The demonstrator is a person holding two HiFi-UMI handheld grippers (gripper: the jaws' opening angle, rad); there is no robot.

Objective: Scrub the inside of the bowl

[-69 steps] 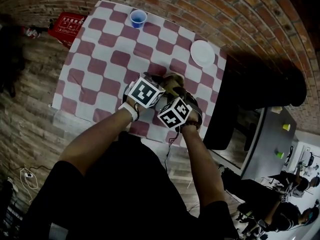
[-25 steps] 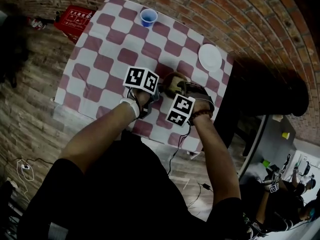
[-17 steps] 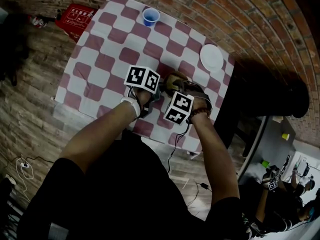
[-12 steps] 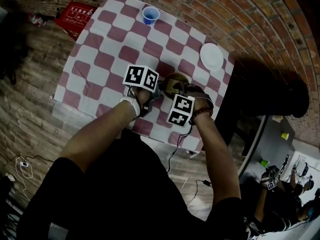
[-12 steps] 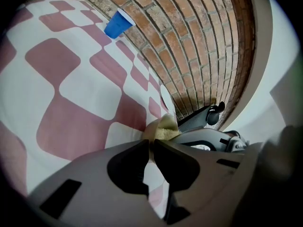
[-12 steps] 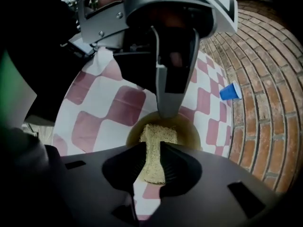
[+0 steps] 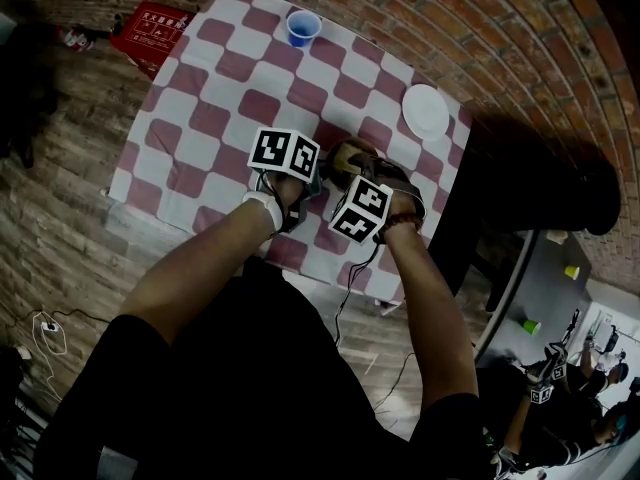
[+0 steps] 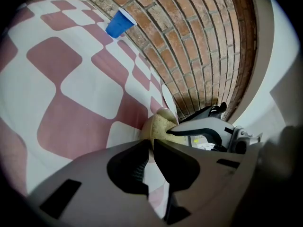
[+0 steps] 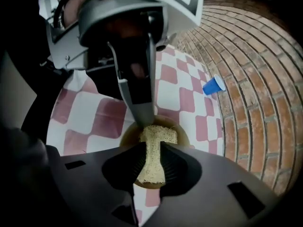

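Rolled slightly since earlier, the right gripper (image 9: 152, 150) is clamped on a sponge (image 9: 158, 135) pressed into the bowl (image 9: 181, 132). The bowl's left rim is pinched by the left gripper (image 8: 152, 146).

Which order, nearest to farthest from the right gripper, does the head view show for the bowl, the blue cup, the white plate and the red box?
1. bowl: the right gripper reaches into it.
2. white plate: far right corner.
3. blue cup: far edge, toward the left.
4. red box: on the floor, farther left.
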